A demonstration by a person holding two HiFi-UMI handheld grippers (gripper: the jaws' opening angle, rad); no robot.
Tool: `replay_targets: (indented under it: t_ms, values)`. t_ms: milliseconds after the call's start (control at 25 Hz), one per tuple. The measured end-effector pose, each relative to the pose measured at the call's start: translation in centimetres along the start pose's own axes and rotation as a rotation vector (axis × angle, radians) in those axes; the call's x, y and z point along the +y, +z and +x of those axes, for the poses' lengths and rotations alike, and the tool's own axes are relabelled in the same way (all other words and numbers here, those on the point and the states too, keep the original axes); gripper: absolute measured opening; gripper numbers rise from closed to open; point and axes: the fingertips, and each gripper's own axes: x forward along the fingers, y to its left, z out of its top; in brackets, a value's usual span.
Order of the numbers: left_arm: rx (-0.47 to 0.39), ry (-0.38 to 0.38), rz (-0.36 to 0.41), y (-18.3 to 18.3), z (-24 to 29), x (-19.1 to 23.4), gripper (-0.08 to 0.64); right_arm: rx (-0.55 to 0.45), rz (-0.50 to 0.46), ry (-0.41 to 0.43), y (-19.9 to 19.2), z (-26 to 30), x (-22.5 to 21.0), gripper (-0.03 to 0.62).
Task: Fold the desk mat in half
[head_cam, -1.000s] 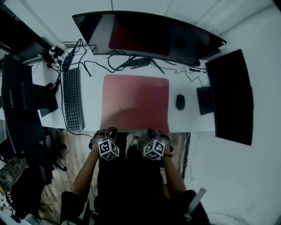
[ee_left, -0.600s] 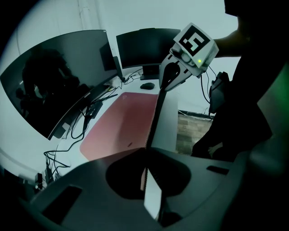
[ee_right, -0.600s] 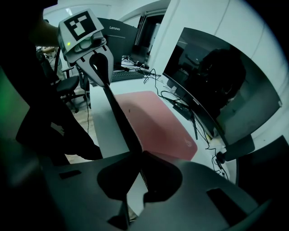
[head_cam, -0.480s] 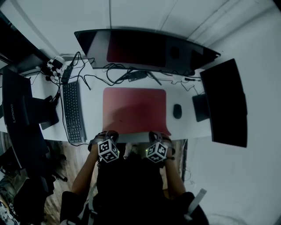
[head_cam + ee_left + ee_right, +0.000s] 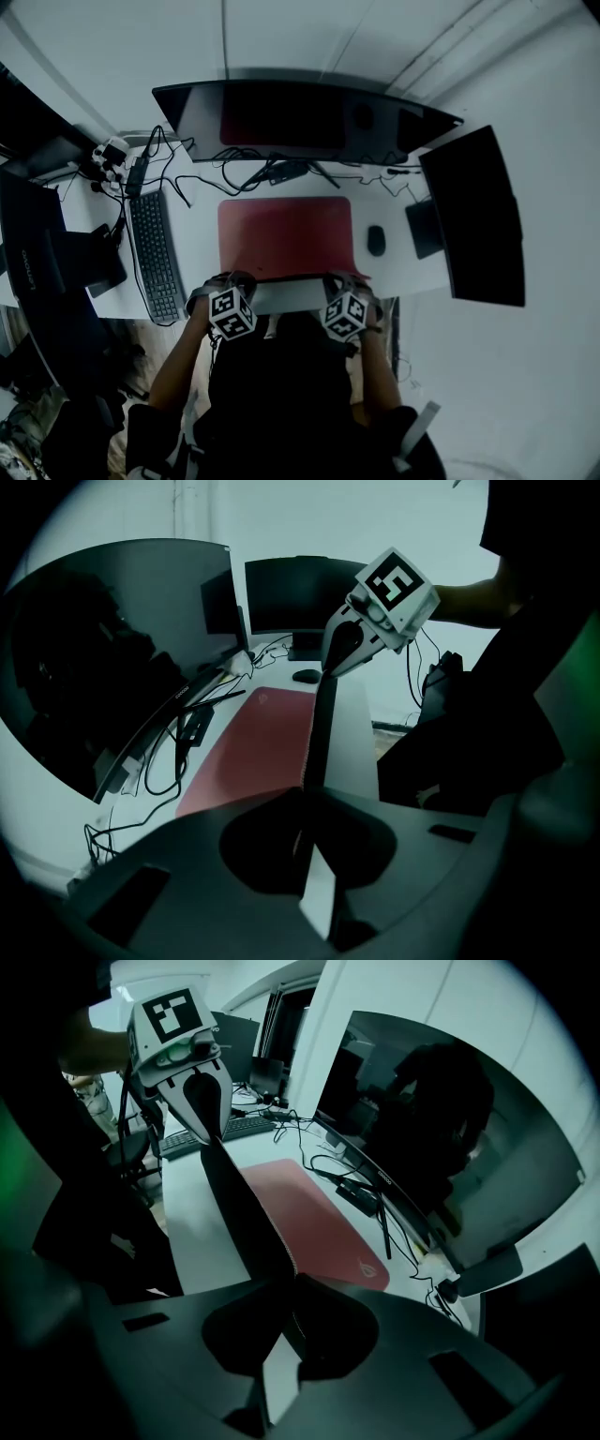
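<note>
A red desk mat lies on the white desk in front of the curved monitor. Its near edge is raised off the desk, and its pale underside shows between the two grippers. My left gripper is shut on the near left corner, and my right gripper is shut on the near right corner. In the left gripper view the mat runs edge-on into the shut left gripper, with the right gripper at its far end. The right gripper view shows the mat pinched in the right gripper.
A curved monitor stands behind the mat with cables under it. A keyboard lies to the left, a mouse to the right. A second monitor stands at the right and a laptop at the left.
Both grippers have lifted the mat's near edge and carried it a little toward the monitor, so the pale underside now shows. The red area looks shorter.
</note>
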Motion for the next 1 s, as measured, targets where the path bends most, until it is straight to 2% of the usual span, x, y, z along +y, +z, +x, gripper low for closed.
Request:
replay_targets:
  t_ms: [240,560,760,1000]
  values:
    - [0.001,0.043,0.012,1.2,-0.8,2.9,0.018,-0.036,-0.014,-0.005,1.9,-0.2,-2.6,0.02]
    - [0.004,0.11,-0.111,2.4,-0.7,8.1,0.018,-0.099,-0.066,0.023,5.2,1.4,-7.5,0.02]
    - [0.002,0.187,-0.16,2.9,0.1,12.2,0.018,-0.131,-0.09,0.036,7.3,3.5,-10.5,0.02]
    - [-0.001,0.236,-0.219,3.0,1.3,16.2,0.018,-0.152,-0.093,0.04,9.4,5.6,-13.3,0.02]
